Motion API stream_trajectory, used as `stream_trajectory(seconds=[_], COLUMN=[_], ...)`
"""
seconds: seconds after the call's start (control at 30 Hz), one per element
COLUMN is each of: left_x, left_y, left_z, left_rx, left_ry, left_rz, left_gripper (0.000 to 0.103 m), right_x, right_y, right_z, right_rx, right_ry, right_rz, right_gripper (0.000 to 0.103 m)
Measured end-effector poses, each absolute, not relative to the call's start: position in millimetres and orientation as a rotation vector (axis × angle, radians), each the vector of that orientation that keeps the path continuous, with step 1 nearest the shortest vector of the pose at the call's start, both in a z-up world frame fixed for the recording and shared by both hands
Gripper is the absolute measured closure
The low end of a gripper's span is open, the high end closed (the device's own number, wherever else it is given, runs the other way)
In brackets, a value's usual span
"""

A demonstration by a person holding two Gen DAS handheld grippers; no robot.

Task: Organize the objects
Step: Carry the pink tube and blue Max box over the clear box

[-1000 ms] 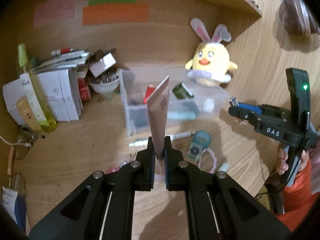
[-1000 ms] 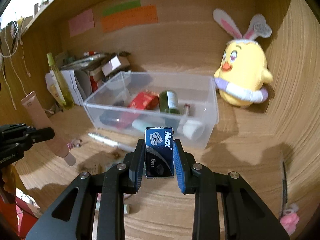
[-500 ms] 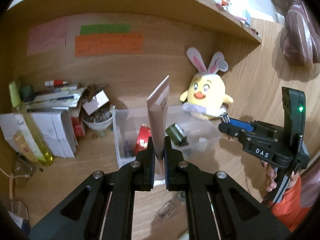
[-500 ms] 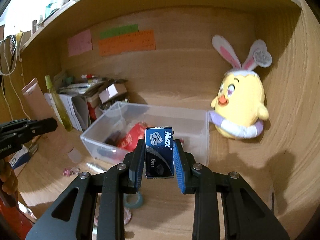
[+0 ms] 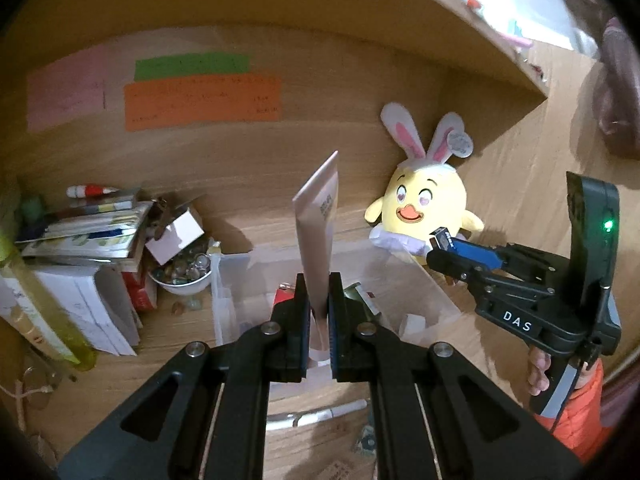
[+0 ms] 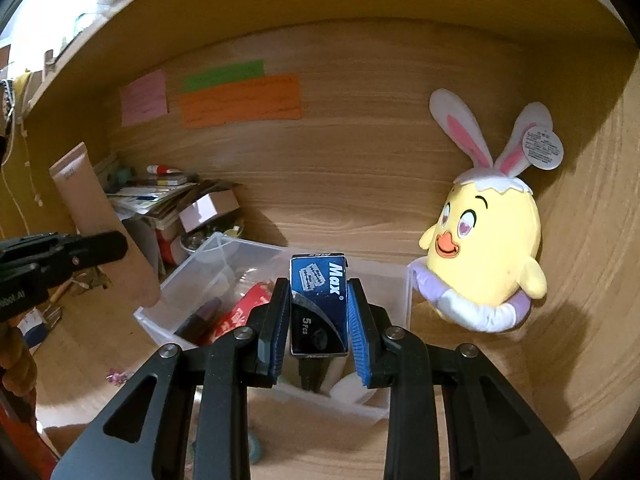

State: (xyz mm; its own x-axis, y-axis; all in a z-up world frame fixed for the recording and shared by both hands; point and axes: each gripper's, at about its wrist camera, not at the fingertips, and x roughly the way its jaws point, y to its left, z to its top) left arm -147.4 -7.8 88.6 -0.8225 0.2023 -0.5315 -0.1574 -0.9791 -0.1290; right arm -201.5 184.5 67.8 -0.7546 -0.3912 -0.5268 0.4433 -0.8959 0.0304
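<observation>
My left gripper (image 5: pixel 319 332) had its jaws pressed tight on the flattened lower end of a soft beige tube (image 5: pixel 319 236), which stood nearly upright, its crimped edge at the top. My right gripper (image 6: pixel 319 320) had its jaws pinching a small glossy blue cardboard box (image 6: pixel 319 304) by its two long sides, the print facing me. Both things hung in the air above the near side of a clear plastic bin (image 6: pixel 188 276), a thin-walled rectangle on the wood-grain bench (image 6: pixel 472 380). Inside it lay a red packet (image 6: pixel 240 312) and a dark bottle, partly hidden by my fingers. Left of the bin sat a white bowl (image 5: pixel 180 284) of small shiny pieces, an open carton, and a stack of papers. Far right, a fuzzy yellow chick plush (image 6: pixel 488 240) with rabbit ears leaned on the side wall. Pink, green and orange paper notes (image 6: pixel 240 100) were on the back panel. Compared with a second ago, both held things sat higher against the background, and the bin lay lower in both views; neither grip had changed.
</observation>
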Motion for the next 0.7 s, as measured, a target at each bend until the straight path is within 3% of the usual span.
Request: stream_trajectory(seconds=[0.43, 0.7], left_x=[-201.3, -226.4], left_y=[12.1, 5.1], left_z=[47.1, 18.9], left_rx=[-0.999, -1.101], left_ry=[-0.128, -0.261], left_rz=[2.74, 2.618], left_gripper=[0.096, 0.096], right_x=[-249.3, -264.8], right_y=[181.7, 183.1], right_z=[16.9, -6.3], right_rx=[0.955, 1.046], right_ry=[0.146, 0.162], right_rz=[-2.556, -2.541], right_gripper=[0.078, 0.078])
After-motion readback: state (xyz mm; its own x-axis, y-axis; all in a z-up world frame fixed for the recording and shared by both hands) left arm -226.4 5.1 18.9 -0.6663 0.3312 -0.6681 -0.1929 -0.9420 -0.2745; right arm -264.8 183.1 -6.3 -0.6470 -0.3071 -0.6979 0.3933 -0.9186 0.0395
